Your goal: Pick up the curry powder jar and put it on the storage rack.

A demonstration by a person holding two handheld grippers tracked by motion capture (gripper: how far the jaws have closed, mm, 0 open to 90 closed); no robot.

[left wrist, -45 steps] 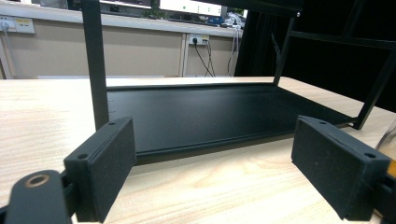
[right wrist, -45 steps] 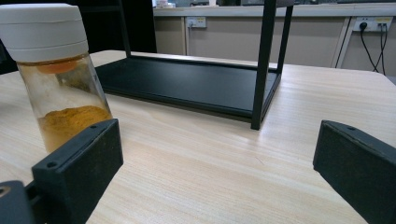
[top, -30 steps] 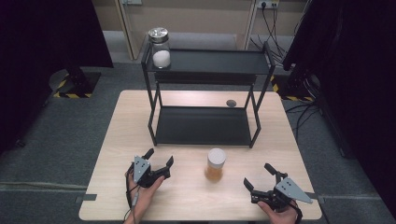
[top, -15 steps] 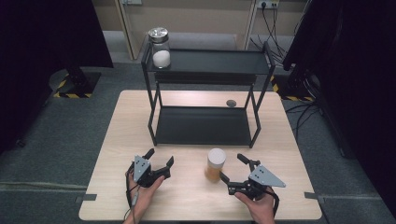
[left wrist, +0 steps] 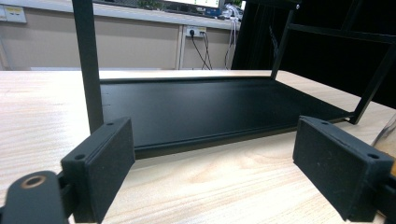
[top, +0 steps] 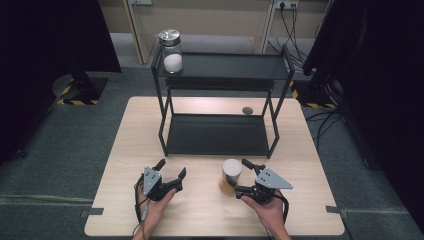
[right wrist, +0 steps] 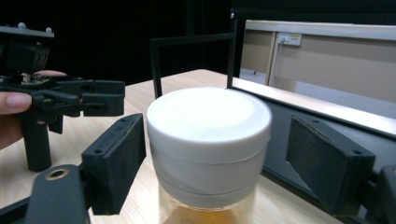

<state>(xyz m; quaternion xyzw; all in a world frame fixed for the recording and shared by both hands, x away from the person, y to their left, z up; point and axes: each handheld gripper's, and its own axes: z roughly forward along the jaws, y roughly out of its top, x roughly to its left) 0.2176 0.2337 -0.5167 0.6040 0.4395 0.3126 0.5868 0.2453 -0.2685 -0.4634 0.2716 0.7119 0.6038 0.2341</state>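
A clear jar with a white lid (top: 231, 172) and amber contents stands on the wooden table (top: 300, 150) in front of the black rack. My right gripper (top: 238, 174) is around it, and its jaws have just been closing. In the right gripper view the jar (right wrist: 208, 140) sits between the pads; the left pad (right wrist: 123, 154) is close against the lid, and a gap remains at the right pad (right wrist: 327, 158). My left gripper (top: 172, 167) rests open on the table to the jar's left, holding nothing (left wrist: 212, 163).
A black two-tier rack (top: 217, 132) stands mid-table, with its lower shelf (left wrist: 201, 107) bare. On its top shelf's left end is a glass jar with a metal lid (top: 171, 52) and white contents. A small dark disc (top: 247, 110) lies behind the rack.
My right gripper has moved left from the table's front right corner to the white-lidded jar, and its jaws have narrowed around it. The left gripper has kept still.
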